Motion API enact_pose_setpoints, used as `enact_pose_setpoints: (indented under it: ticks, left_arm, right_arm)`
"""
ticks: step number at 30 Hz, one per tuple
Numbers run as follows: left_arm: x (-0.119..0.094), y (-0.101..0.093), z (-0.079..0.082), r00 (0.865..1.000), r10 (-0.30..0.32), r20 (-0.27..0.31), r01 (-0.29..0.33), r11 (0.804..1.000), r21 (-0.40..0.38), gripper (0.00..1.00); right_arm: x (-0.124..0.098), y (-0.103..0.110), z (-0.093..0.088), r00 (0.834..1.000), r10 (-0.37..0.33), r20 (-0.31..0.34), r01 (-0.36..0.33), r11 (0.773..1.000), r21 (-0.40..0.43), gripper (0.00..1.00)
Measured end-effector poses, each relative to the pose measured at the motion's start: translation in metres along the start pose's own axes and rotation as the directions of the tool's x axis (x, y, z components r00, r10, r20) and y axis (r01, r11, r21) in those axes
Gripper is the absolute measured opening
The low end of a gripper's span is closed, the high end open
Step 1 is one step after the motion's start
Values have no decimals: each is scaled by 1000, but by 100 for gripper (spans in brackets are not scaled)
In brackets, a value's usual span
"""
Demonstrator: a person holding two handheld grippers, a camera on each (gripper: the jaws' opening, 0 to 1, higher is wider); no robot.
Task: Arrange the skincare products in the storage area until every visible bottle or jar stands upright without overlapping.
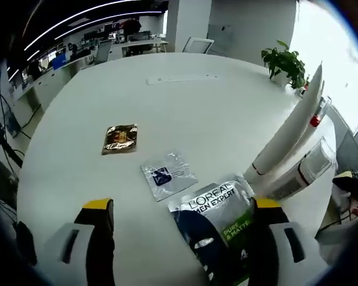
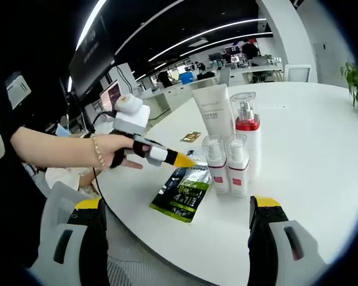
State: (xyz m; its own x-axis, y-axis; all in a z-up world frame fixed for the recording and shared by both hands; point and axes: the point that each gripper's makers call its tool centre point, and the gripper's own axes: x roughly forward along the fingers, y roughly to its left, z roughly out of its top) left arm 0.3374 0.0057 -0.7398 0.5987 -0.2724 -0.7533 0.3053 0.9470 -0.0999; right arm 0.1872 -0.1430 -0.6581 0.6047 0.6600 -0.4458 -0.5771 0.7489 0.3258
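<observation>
On the round white table (image 2: pixel 310 125) a white tube (image 2: pixel 215 112), a clear-capped bottle with a red band (image 2: pixel 246 122) and two small pump bottles (image 2: pixel 215 164) (image 2: pixel 238 168) stand upright in a tight group. A dark green L'Oreal sachet (image 2: pixel 184 193) lies flat in front of them. My right gripper (image 2: pixel 176 202) is open, back from the table edge. A hand holds my left gripper (image 2: pixel 180 159) just above the sachet. In the left gripper view my left gripper (image 1: pixel 182 205) is open, with the L'Oreal sachet (image 1: pixel 218 221) by its right jaw. The tube (image 1: pixel 286 136) and a bottle (image 1: pixel 304 170) slant at the right.
A clear silver sachet (image 1: pixel 167 174) and a gold-brown sachet (image 1: pixel 120 138) lie flat on the table (image 1: pixel 185 101). A potted plant (image 1: pixel 284 62) stands at the far edge. The person's arm (image 2: pixel 59 149) reaches in from the left. Desks and chairs stand behind.
</observation>
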Motion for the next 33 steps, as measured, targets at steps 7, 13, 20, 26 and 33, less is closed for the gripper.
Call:
enact_pose_setpoints:
  ticks: [7,13,20,26,33]
  left_arm:
    - [12,0,6,999,33,-2,-33,999,3,83]
    - [20,-2,13,998,65,20,-64,998,-26,77]
    - [35,4,17,995,95,12,-93,993,-77,74]
    - [39,5,12,994,105,5,-104,992,-64,70]
    - [47,11,14,992,123,-4,-123,991,-47,68]
  right_arm:
    - [0,-4,1,1000,-15,6,15,1000,10,100]
    - [0,-7,2,1000,-28,13,27,999,20,100]
    - [-1,-9,2,999,-38,17,37,999,26,100]
    - [-1,-10,2,999,-40,16,40,999,30,100]
    - [-3,-12,4,998,-47,29,46,998,50,100]
